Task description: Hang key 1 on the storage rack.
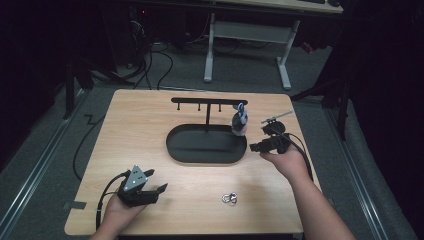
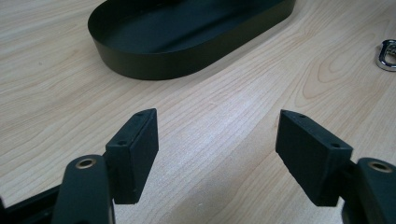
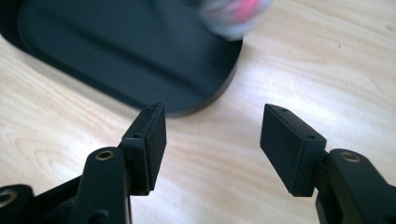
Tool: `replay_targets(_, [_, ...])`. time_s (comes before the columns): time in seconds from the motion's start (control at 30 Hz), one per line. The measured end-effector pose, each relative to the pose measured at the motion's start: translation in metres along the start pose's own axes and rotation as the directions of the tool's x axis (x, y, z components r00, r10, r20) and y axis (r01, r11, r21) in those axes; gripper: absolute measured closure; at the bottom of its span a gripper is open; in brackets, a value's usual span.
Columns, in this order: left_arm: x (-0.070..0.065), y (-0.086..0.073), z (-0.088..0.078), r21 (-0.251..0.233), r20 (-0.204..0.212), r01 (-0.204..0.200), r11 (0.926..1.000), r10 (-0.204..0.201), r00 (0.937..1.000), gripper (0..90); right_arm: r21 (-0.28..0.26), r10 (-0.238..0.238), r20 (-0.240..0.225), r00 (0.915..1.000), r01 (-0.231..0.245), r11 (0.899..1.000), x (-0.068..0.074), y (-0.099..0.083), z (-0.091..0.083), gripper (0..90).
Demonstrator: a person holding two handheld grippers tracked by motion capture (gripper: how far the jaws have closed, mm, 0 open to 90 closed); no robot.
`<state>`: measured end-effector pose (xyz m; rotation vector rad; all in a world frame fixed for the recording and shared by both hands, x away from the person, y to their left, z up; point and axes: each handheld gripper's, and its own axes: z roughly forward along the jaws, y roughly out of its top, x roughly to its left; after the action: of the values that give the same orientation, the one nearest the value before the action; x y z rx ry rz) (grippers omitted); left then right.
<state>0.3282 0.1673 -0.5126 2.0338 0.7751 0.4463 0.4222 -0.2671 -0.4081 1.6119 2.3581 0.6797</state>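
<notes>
I see the small keychain charm [image 1: 240,121] hanging from the right end of the black rack's [image 1: 209,101] crossbar, dangling over the right end of the black oval tray [image 1: 206,145] in the middle of the counter [image 1: 150,115]. In my right gripper view the charm [image 3: 233,13] is a blur of white, grey and pink at the top edge, above the tray [image 3: 116,51]; I can read no writing or label on it.

My right hand-held gripper [image 1: 256,147] sits just off the tray's right end, near the counter's right edge, pointing left toward the tray. Its jaws stand well apart with only bare wood between the pads [image 3: 156,140], holding nothing.

My left hand-held gripper [image 1: 156,181] rests near the counter's front left corner, jaws wide open and empty, aimed at the tray [image 2: 187,42]. A small metal ring clip [image 1: 229,198] lies on the counter near the front edge, between the two hands and apart from both; it shows at the right edge of the left gripper view [image 2: 387,55].
</notes>
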Motion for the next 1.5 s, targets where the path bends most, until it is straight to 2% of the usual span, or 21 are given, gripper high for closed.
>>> replay_targets(0.03, [0.000,0.000,0.000,-0.003,-0.002,0.000,1.0000,0.000,1.0000,30.6,-0.005,-0.010,0.011,0.9999,0.010,1.000,0.001,-0.006,-0.003,41.5])
replay_targets(0.13, [-0.001,0.000,0.001,0.001,-0.001,-0.002,1.0000,0.002,1.0000,30.6,-0.050,-0.023,0.000,0.9997,0.023,0.998,0.005,-0.025,-0.007,43.3])
replay_targets(0.23, [-0.003,0.000,0.002,0.003,0.001,-0.006,1.0000,0.006,1.0000,30.6,-0.069,-0.032,0.004,0.9995,0.032,0.997,0.007,-0.036,-0.007,45.9])
replay_targets(0.33, [-0.005,0.001,0.004,0.007,0.009,-0.012,0.9999,0.012,0.9999,30.6,-0.104,-0.055,0.025,0.9982,0.057,0.993,0.011,-0.053,-0.004,49.4])
replay_targets(0.4, [-0.005,0.001,0.004,0.009,0.017,-0.016,0.9998,0.016,0.9997,30.6,-0.128,-0.054,0.006,0.9985,0.055,0.990,0.012,-0.066,0.001,49.6])
replay_targets(0.47, [-0.006,0.000,0.005,0.011,0.024,-0.015,0.9998,0.015,0.9996,30.6,-0.153,-0.051,0.009,0.9987,0.052,0.987,0.015,-0.079,0.007,49.7])
replay_targets(0.5, [-0.006,0.000,0.006,0.010,0.027,-0.015,0.9998,0.015,0.9995,30.6,-0.192,-0.053,0.013,0.9985,0.055,0.980,0.019,-0.095,0.013,50.4])
replay_targets(0.53, [-0.006,0.000,0.006,0.010,0.027,-0.015,0.9998,0.015,0.9995,30.6,-0.192,-0.053,0.013,0.9985,0.055,0.980,0.019,-0.095,0.013,50.4])
replay_targets(0.67, [-0.007,0.001,0.006,0.004,0.048,-0.002,1.0000,0.002,0.9989,30.6,-0.244,-0.051,0.007,0.9987,0.051,0.969,0.029,-0.127,0.029,54.6])
replay_targets(0.77, [-0.008,0.002,0.007,-0.002,0.066,0.010,0.9999,-0.010,0.9978,30.7,-0.281,-0.082,0.032,0.9961,0.088,0.956,0.037,-0.145,0.036,53.9])
replay_targets(0.83, [-0.010,0.002,0.008,-0.004,0.067,0.009,0.9999,-0.009,0.9977,30.7,-0.274,-0.110,0.021,0.9937,0.112,0.955,0.040,-0.148,0.035,52.3])
replay_targets(0.87, [-0.011,0.002,0.009,-0.002,0.069,0.009,1.0000,-0.008,0.9976,30.7,-0.286,-0.116,0.020,0.9930,0.117,0.951,0.041,-0.149,0.032,53.2])
replay_targets(0.9, [-0.012,0.002,0.009,0.002,0.066,0.002,1.0000,-0.003,0.9978,30.7,-0.308,-0.108,0.009,0.9942,0.105,0.946,0.040,-0.150,0.030,53.7])
replay_targets(0.93, [-0.012,0.003,0.010,0.004,0.067,-0.001,1.0000,0.000,0.9978,30.7,-0.328,-0.086,-0.029,0.9958,0.072,0.942,0.039,-0.152,0.029,53.3])
replay_targets(1.0, [-0.013,0.003,0.010,0.003,0.065,-0.005,1.0000,0.005,0.9979,30.7,-0.325,-0.072,-0.058,0.9957,0.049,0.944,0.039,-0.155,0.031,53.1])
replay_targets(1.1, [-0.012,0.004,0.009,0.003,0.061,-0.005,1.0000,0.005,0.9981,30.7,-0.310,-0.067,-0.063,0.9958,0.044,0.950,0.042,-0.159,0.034,54.5])
replay_targets(1.2, [-0.012,0.003,0.007,-0.002,0.057,-0.003,1.0000,0.003,0.9984,30.7,-0.315,-0.083,-0.074,0.9938,0.055,0.948,0.049,-0.163,0.029,63.3])
replay_targets(1.3, [-0.010,0.002,0.007,-0.004,0.056,-0.005,1.0000,0.006,0.9984,30.7,-0.301,-0.093,-0.073,0.9931,0.067,0.951,0.057,-0.168,0.025,83.4])
replay_targets(1.33, [-0.010,0.002,0.007,-0.003,0.058,-0.005,1.0000,0.005,0.9983,30.7,-0.304,-0.102,-0.070,0.9923,0.077,0.950,0.061,-0.169,0.024,88.6])
replay_targets(1.43, [-0.009,0.002,0.008,0.000,0.058,-0.006,1.0000,0.006,0.9983,30.7,-0.316,-0.115,-0.110,0.9872,0.075,0.946,0.069,-0.170,0.022,90.0])
replay_targets(1.5, [-0.010,0.003,0.008,0.000,0.058,-0.011,0.9999,0.011,0.9982,30.7,-0.313,-0.154,-0.131,0.9794,0.106,0.944,0.078,-0.169,0.024,90.0])
